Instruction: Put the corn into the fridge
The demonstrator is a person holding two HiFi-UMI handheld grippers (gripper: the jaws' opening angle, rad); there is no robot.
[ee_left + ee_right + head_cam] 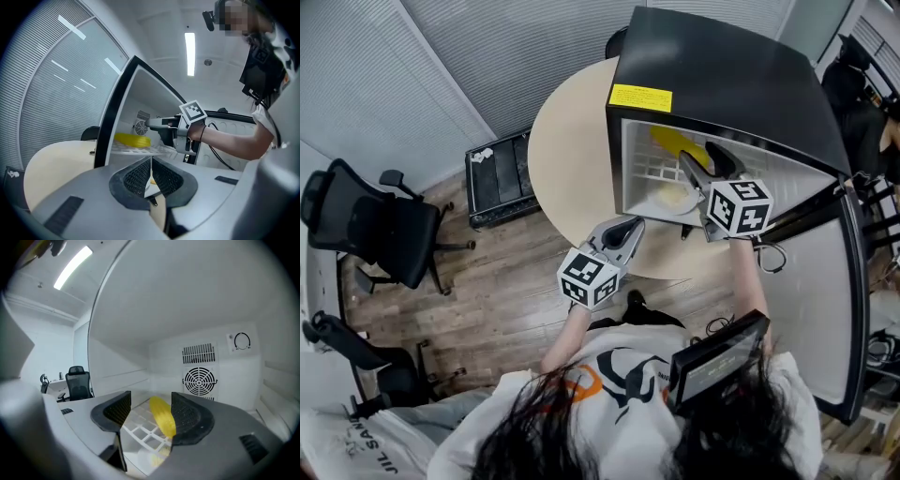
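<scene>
Small black fridge (722,84), standing on the round pale table (572,141), its white inside open toward the person. Fridge door (825,309), swung fully out to the person's right and touched by neither gripper. White wire shelf (140,430) across the upper part of the fridge, with a round fan grille (200,379) in the back wall behind it. Right gripper (705,164), reaching in through the mouth of the fridge just above the shelf, jaws spread wide with nothing pinched; the shelf shows through the gap between them. Left gripper (151,176), outside the fridge over the near edge of the table, jaws pressed together with only a thin slit between the pads and nothing in them. Corn (163,416), one yellow cob, lying lengthwise on the wire shelf inside the fridge, ahead of the right gripper and close beside its right-hand pad, with neither pad pressing on it. Step in hand, as judged: the placing looks done, since the cob rests on the shelf by its own weight, and what remains is clearing out. The next move probably calls for drawing the right gripper straight back out of the opening, keeping the spread jaws clear of the cob and the shelf wires; the door could then be swung shut. Pose: right forearm stretched forward into the fridge, gripper nearly level and dipped slightly; left arm bent closer to the body, gripper nearly level and aimed at the fridge's front corner.
</scene>
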